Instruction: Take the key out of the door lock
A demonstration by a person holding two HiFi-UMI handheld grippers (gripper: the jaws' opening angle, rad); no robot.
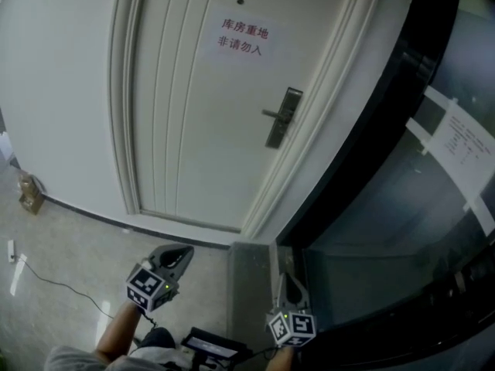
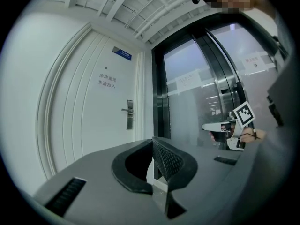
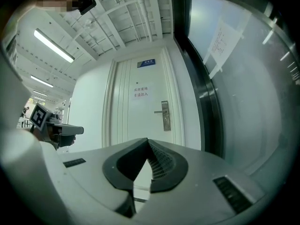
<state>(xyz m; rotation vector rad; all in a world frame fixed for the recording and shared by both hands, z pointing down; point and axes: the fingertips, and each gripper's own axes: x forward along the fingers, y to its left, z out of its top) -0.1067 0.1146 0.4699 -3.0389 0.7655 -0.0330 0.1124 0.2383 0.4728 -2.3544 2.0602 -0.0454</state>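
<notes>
Lowest in the head view, the left gripper [image 1: 184, 252] and the right gripper [image 1: 283, 280] are held side by side, both pointed level toward a door. In each gripper view the jaws are seen closed, tip against tip, and nothing is held between them. A bare forearm [image 1: 117, 332] is seen behind the left gripper.

Under the grippers a grey floor [image 1: 77, 238] is seen. A thin cable [image 1: 62, 286] lies on it at the left, and a small brown box [image 1: 31, 193] stands farther off against the wall.

Beyond the floor the white door [image 1: 193, 145] is shut. A metal lock plate [image 1: 284, 118] is fixed near its right edge, and a handle [image 1: 271, 114] sticks out from the plate to the left. The key is expected in this plate, but it is too small to be made out in any view. The plate is well apart from both grippers.

A paper sign [image 1: 242, 37] is stuck on the door above the lock plate, and a small blue plate [image 3: 148, 63] is fixed over the door frame. To the right of the door a dark-framed glass wall [image 1: 387, 207] is seen, with a sheet of paper [image 1: 464, 149] taped on it.
</notes>
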